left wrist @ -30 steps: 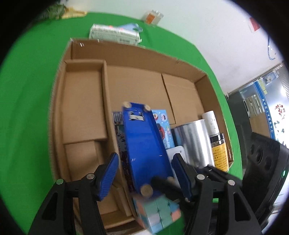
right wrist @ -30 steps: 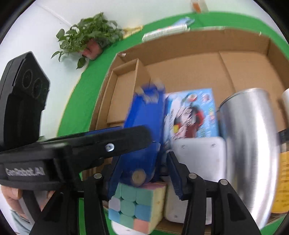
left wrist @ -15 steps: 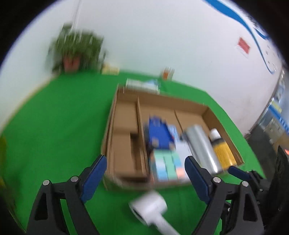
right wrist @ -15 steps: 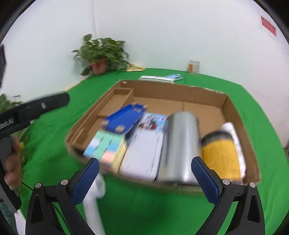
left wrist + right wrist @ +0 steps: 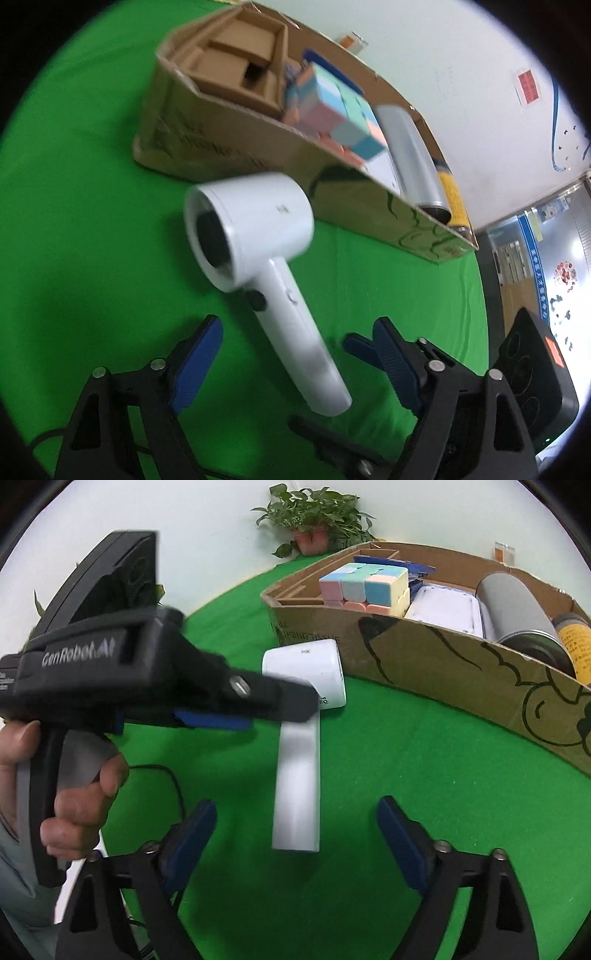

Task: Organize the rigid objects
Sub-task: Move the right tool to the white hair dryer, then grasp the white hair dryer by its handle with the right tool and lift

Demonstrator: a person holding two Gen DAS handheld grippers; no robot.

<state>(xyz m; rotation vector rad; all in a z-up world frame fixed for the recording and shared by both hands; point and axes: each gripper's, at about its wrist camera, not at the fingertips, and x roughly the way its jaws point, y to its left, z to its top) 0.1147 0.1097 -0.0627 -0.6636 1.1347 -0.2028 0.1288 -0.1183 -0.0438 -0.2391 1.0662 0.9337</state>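
Note:
A white hair dryer (image 5: 255, 225) lies on the green cloth in front of the cardboard box (image 5: 221, 147), its handle pointing toward me. My left gripper (image 5: 295, 356) straddles the handle, jaws closing, and the pads stand clear of it. In the right wrist view the hair dryer (image 5: 299, 775) has its handle end between the fingers of my right gripper (image 5: 297, 836). Those jaws are closing too, with gaps on both sides. A hand (image 5: 81, 779) grips the left unit at the left. The box (image 5: 443, 664) holds a pastel cube (image 5: 365, 583), a silver cylinder (image 5: 517, 605) and a yellow-labelled bottle (image 5: 576, 646).
A white flat case (image 5: 447, 609) and a blue item (image 5: 391, 563) also lie in the box, whose left compartments (image 5: 240, 55) hold cardboard only. A black cable (image 5: 166, 775) trails on the cloth at the left. A potted plant (image 5: 314, 524) stands behind the box.
Both grippers have left the blue case in the box, pulled back and come down over the hair dryer on the cloth. Their jaws spread wide, then narrowed somewhat.

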